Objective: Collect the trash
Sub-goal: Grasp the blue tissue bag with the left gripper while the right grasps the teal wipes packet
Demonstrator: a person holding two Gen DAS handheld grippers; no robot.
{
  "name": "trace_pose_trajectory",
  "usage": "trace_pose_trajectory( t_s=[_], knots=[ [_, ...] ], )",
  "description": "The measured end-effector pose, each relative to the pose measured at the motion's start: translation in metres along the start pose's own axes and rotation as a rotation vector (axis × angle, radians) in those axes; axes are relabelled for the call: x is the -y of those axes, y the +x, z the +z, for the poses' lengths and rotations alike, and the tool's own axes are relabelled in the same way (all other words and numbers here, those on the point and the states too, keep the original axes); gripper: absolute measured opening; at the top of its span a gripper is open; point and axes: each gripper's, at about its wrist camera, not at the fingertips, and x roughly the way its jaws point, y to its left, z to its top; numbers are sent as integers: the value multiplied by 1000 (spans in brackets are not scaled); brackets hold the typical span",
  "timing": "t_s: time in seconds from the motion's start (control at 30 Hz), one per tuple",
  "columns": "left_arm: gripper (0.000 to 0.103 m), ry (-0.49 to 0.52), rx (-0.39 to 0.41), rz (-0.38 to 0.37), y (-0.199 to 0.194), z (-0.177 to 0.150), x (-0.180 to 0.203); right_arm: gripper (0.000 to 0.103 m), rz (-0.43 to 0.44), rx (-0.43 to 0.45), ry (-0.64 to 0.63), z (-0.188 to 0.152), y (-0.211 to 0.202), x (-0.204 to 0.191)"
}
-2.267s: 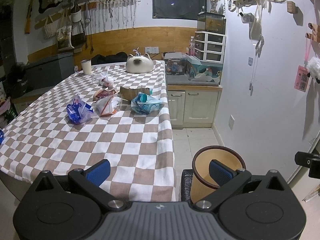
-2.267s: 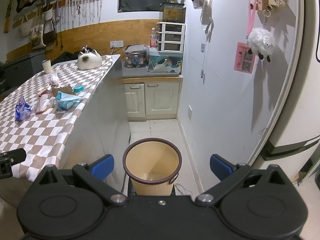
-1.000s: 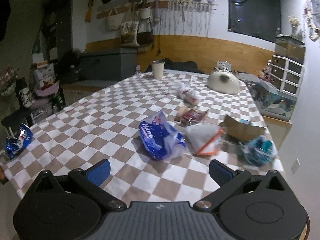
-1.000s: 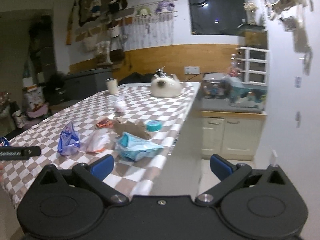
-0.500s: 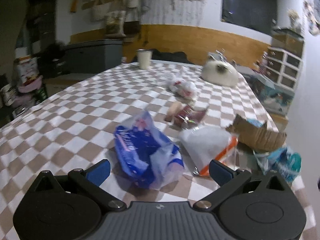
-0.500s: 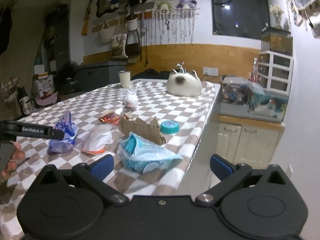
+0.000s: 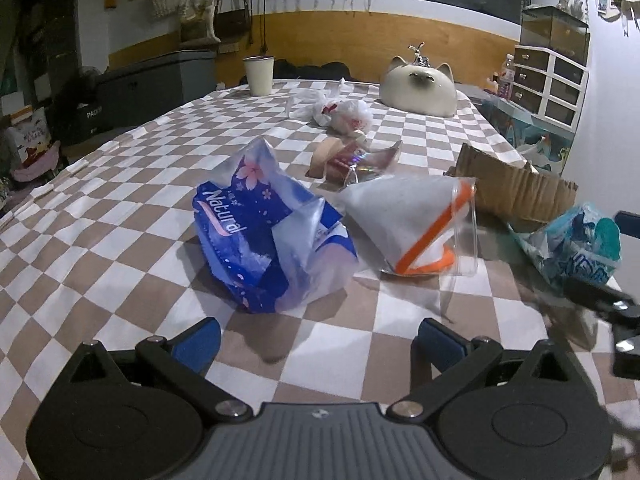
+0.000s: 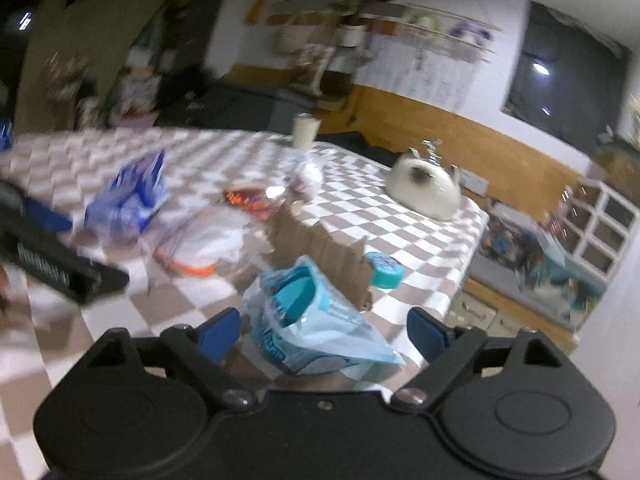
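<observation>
Trash lies on a checkered tablecloth (image 7: 120, 248). My left gripper (image 7: 318, 340) is open and low over the cloth, just short of a crumpled blue "Natural" bag (image 7: 272, 232). Right of the bag are a clear zip bag with an orange strip (image 7: 416, 224), torn cardboard (image 7: 516, 188) and a teal wrapper (image 7: 576, 248). In the blurred right wrist view, my right gripper (image 8: 322, 330) has its jaws closing, with a light-blue packet (image 8: 316, 320) lying between them; the pads do not touch it. The left gripper (image 8: 56, 256) shows at the left edge there.
Farther back are a red wrapper (image 7: 352, 156), a white plastic bag (image 7: 344, 114), a cat-shaped ornament (image 7: 418, 88) and a cup (image 7: 259, 70). A teal lid (image 8: 386, 274) lies by the cardboard (image 8: 320, 256) near the table's right edge; cabinets (image 8: 532, 260) stand beyond.
Both grippers came lower and nearer to the trash. The right view has rolled, its jaws have narrowed a little, and the light-blue packet now lies between them.
</observation>
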Motion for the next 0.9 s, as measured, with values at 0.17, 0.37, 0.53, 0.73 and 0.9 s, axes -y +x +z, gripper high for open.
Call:
trace_pose_trajectory(
  t_s=[0.17,0.37,0.53,0.73,0.9],
  knots=[
    [100,-1,14,-15,-7,-1,-2,75,-10,-36,-60,-5,14,-9],
    [77,24,126,22,-19,7,1,72,-25,-22,-43,-8,12,-11],
    [71,37,194,25,-19,17,2,64,-41,-22,-5,-7,9,-10],
    [51,51,113,27,3,25,4,55,-7,-18,50,-3,-2,-9],
    [34,17,80,-13,9,22,-3,54,16,-11,72,1,-15,-10]
  ],
)
